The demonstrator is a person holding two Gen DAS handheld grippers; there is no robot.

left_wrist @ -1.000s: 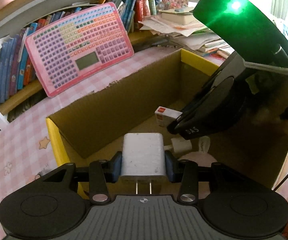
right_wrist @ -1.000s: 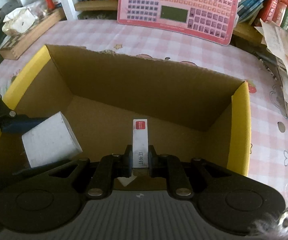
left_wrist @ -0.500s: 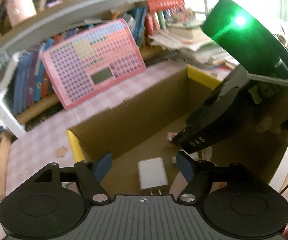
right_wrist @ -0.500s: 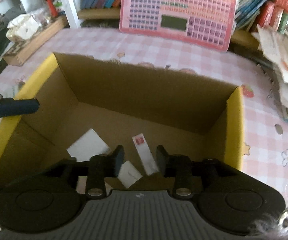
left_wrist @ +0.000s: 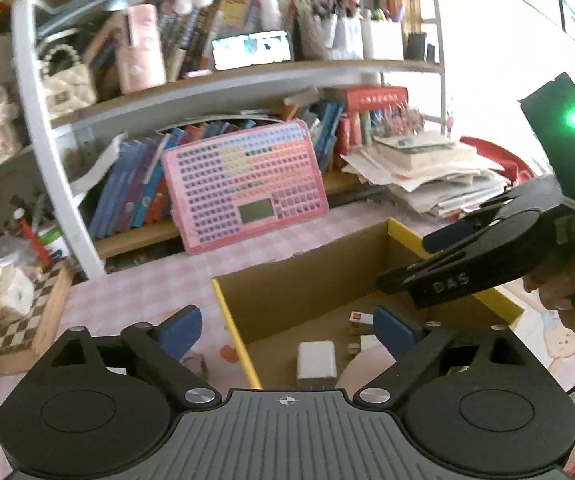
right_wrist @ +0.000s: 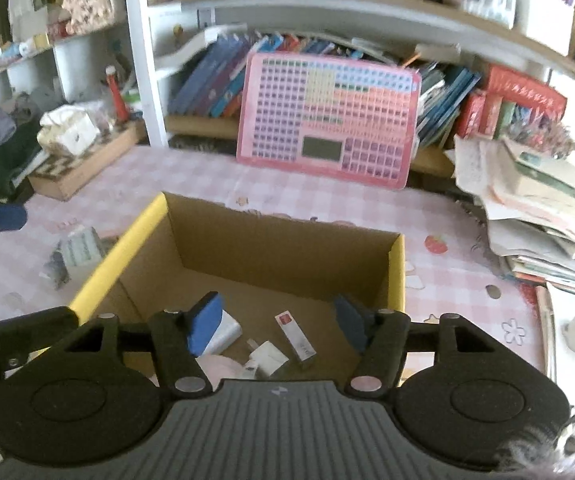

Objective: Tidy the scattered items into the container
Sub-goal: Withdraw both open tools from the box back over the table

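Both grippers have let go and pulled up and back from the box (right_wrist: 394, 268) within the last second. A second ago the left gripper (left_wrist: 287, 326) pinched the white charger (left_wrist: 315, 360) and the right gripper (right_wrist: 277, 314) pinched the slim red-labelled stick (right_wrist: 293, 334), each held over the box interior. Half a second ago the fingers had parted and both items lay on the box floor.

Now the left fingers (left_wrist: 181, 322) stand spread wide with nothing between them. The right fingers (right_wrist: 205, 318) are likewise spread and empty. Both views sit higher and take in more of the shelf than before.

Location of items: the charger lies flat on the box floor near the left wall; the stick lies towards the middle. A smaller white adapter (right_wrist: 267, 358) and a pink item (right_wrist: 219, 366) lie beside them in the box.

Judgement: two deposits are complete and both tools are free for another pick. The task does not look finished: a small pale packet (right_wrist: 73, 250) lies on the checked tablecloth (right_wrist: 447, 216) just outside the box's yellow left edge, nearest the left gripper. Motion blur prevents identifying it further.
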